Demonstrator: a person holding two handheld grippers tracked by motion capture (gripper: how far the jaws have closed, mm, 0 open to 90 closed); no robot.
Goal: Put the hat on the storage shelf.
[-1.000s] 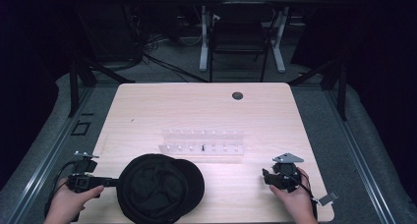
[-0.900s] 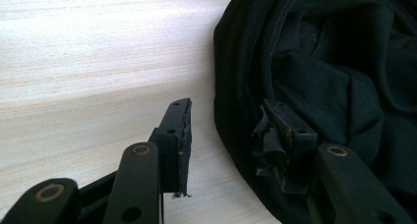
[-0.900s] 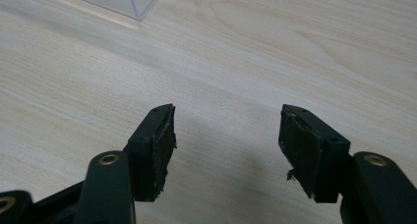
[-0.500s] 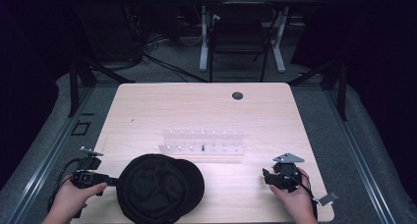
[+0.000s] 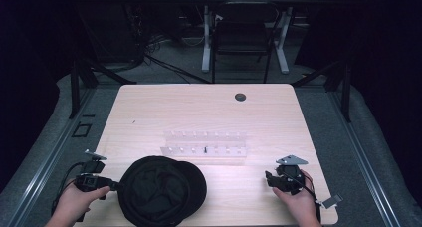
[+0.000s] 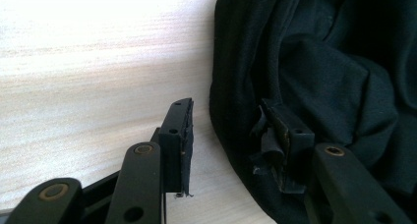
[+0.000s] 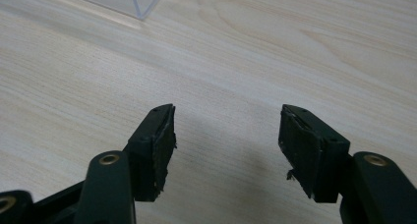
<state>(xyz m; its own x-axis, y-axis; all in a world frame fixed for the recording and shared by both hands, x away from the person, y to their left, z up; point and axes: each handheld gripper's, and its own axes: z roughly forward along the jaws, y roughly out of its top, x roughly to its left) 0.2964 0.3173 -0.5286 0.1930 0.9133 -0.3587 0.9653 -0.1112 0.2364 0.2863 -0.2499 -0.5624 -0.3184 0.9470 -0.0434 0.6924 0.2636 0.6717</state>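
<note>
1. A black cap [image 5: 161, 191] lay near the front edge of the table [image 5: 199, 112], just left of the middle, crown down and opening upward as far as the high view showed.
2. The left gripper [image 5: 107, 185] was at the cap's left rim. In the left gripper view its jaws stood apart, straddling that rim: one jaw over bare wood, the other against the dark cloth [image 6: 314, 62] inside. They had not closed on it.
3. The right gripper [image 5: 273, 179] rested well apart from the cap, near the table's right front. Its jaws were spread with nothing between them, over bare wood [image 7: 221, 76].
4. A clear rack [image 5: 205, 143] sat behind the cap toward the table's middle, untouched; its corner [image 7: 142, 3] showed in the right gripper view.
5. Judged from this, the work was at its start: the cap was not yet grasped or lifted. Left to do: pinch the rim, then move or shape the cap, likely with the right gripper's help.
</note>
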